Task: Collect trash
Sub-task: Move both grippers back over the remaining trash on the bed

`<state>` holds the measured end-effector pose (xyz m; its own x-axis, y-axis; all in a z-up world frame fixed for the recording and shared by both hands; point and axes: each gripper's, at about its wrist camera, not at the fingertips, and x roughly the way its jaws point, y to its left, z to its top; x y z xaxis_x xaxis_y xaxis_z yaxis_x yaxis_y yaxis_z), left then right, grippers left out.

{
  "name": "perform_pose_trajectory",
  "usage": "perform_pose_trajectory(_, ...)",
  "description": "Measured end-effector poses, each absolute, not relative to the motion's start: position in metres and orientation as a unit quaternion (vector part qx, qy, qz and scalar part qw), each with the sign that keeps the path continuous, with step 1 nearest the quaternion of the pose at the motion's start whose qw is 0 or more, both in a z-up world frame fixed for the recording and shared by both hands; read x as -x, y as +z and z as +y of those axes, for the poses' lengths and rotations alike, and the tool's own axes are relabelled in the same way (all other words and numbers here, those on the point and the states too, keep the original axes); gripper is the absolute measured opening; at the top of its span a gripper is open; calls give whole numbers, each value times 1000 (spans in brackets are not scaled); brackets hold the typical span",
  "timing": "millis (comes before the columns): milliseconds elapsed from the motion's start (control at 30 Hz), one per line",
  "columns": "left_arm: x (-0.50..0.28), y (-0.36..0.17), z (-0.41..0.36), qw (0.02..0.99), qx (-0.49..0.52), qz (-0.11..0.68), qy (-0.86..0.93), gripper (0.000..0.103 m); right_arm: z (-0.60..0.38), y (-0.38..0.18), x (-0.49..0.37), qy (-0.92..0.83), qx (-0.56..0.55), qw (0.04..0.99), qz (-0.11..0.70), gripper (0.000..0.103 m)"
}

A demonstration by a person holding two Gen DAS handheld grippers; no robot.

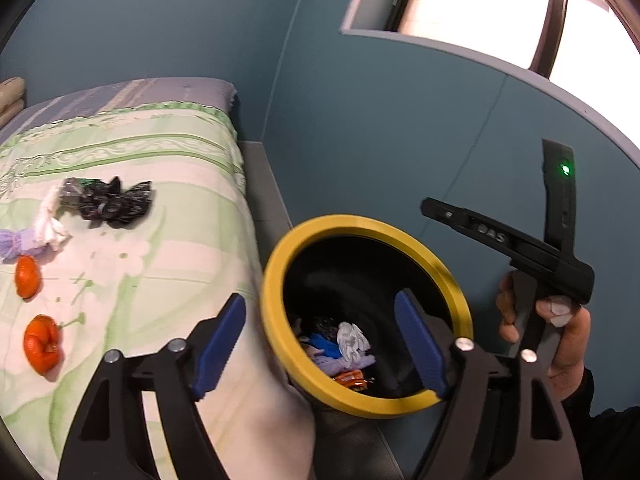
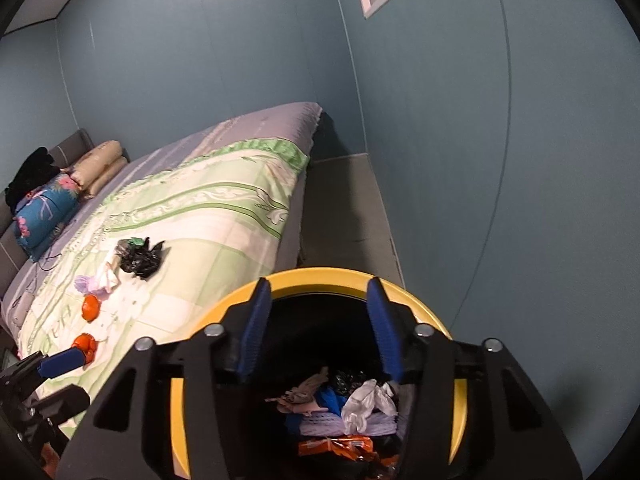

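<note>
A black bin with a yellow rim [image 1: 280, 248] [image 2: 320, 280] stands on the floor beside the bed and holds several scraps: white tissue [image 1: 352, 340] [image 2: 368, 400], blue and lilac pieces, an orange wrapper [image 2: 340, 448]. On the bedspread lie a black crumpled bag [image 1: 114, 202] [image 2: 140, 260], a white and lilac wad [image 1: 48, 228] [image 2: 100, 282] and two orange peel pieces [image 1: 28, 276] [image 1: 42, 344] [image 2: 90, 306]. My left gripper [image 1: 320, 348] is open and empty over the bin's near rim. My right gripper [image 2: 316, 328] is open and empty above the bin.
The bed [image 2: 224, 200] with a green patterned cover fills the left; pillows [image 2: 96, 168] and a blue bundle [image 2: 44, 212] lie at its head. A blue wall [image 2: 440, 140] runs close on the right, with a narrow floor strip [image 2: 344, 208] between. A window [image 1: 480, 8] is above.
</note>
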<state>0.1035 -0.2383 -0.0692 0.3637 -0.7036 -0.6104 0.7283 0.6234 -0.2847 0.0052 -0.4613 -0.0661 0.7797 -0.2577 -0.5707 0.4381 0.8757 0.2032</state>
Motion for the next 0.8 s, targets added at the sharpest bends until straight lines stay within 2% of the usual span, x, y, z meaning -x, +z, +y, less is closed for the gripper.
perform_pose_trajectory(67,-106,-68,-231,831,-12,358,-426,79,-459,-63,-4,-183,-166,932,265,59)
perform_pose_trajectory(233,-107,-62,-216,841,-5,346,-415,86,-450,-53,-4,-174,-159,940,245,66)
perform_pose_trajectory(300,-106,-58,-208,849,-4,333,-410,89,-446,-49,-5,-167,-156,944,238,73)
perform_pose_trajectory(400,-106,-52,-196,857,2,321,-403,93,-437,-42,-7,-154,-145,950,231,74)
perform_pose_trajectory(433,-107,-51,-193,858,5,319,-402,93,-434,-40,-9,-149,-140,952,229,75)
perform_pose_trajectory(567,-109,-47,-174,868,14,309,-389,95,-415,-33,-16,-122,-112,962,217,88)
perform_pose_trajectory(800,-124,-46,-135,884,46,305,-352,95,-378,-24,-46,-80,-78,971,210,93)
